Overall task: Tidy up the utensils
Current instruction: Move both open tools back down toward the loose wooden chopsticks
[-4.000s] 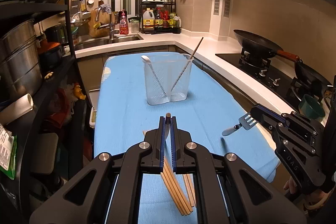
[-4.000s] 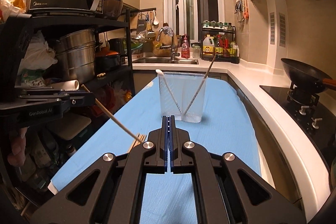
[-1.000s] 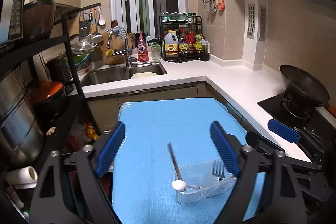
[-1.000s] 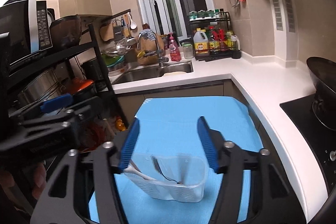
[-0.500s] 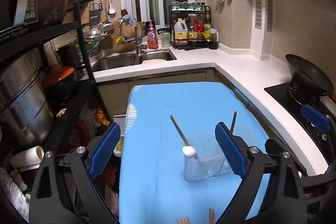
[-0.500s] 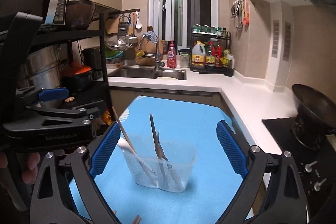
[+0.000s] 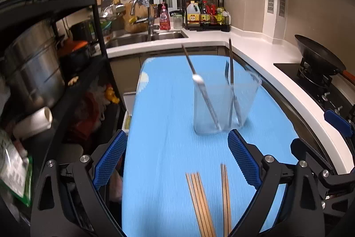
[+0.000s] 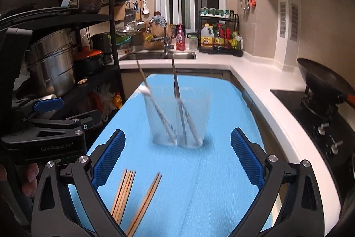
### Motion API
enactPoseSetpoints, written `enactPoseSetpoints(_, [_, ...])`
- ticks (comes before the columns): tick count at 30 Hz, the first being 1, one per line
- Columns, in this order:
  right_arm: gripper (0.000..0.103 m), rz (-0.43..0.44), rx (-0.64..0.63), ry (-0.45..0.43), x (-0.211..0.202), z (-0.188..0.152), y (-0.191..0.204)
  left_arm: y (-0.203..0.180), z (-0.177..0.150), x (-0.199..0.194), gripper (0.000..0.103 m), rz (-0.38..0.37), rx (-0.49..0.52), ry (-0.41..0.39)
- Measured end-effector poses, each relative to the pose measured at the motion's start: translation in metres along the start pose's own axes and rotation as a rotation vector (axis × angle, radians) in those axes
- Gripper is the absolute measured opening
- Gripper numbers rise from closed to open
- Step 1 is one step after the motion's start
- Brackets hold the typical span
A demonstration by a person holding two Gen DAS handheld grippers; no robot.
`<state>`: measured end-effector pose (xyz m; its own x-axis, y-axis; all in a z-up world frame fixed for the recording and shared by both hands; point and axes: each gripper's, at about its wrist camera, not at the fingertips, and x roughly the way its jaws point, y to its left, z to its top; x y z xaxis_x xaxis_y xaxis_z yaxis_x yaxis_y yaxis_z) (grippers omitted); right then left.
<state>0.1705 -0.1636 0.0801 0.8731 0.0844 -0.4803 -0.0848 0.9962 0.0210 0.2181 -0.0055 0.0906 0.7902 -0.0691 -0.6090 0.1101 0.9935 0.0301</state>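
A clear plastic holder (image 7: 224, 103) (image 8: 179, 117) stands on the blue cloth (image 7: 164, 108). In it lean a white-headed spoon (image 7: 197, 79) (image 8: 144, 89), a fork (image 7: 226, 72) and single chopsticks. Several wooden chopsticks (image 7: 199, 203) (image 8: 124, 192) lie loose on the cloth nearer to me, with a separate pair (image 7: 225, 197) (image 8: 146, 203) beside them. My left gripper (image 7: 177, 148) is open and empty, short of the holder and above the loose chopsticks. My right gripper (image 8: 177, 148) is also open and empty, facing the holder from the right side.
A black rack with steel pots (image 7: 33, 72) (image 8: 51, 63) stands close on the left. The white counter (image 7: 266, 54) wraps round to a hob with a black wok (image 7: 317, 59) (image 8: 321, 79) on the right. A sink (image 8: 159, 56) and bottle rack are at the back.
Both grippers drew back and down from over the holder, which now stands farther ahead. The loose chopsticks came into view. The right jaws spread wider. The chopstick and fork held earlier now stand in the holder.
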Motion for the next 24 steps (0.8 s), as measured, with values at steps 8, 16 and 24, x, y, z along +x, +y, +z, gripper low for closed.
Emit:
enactPoseSetpoints(8, [0.094, 0.005, 0.018, 0.080, -0.011, -0.085, 0.014, 0.013, -0.083, -0.014, 0.090, -0.017, -0.059, 0.026])
enactPoseSetpoints(16, [0.094, 0.010, 0.012, 0.143, -0.019, -0.155, 0.028, 0.014, -0.149, -0.012, 0.090, -0.002, -0.066, 0.070])
enactPoseSetpoints(24, [0.076, 0.082, -0.041, 0.184, -0.024, -0.194, 0.049, 0.013, -0.198, -0.017, 0.090, 0.019, -0.090, 0.092])
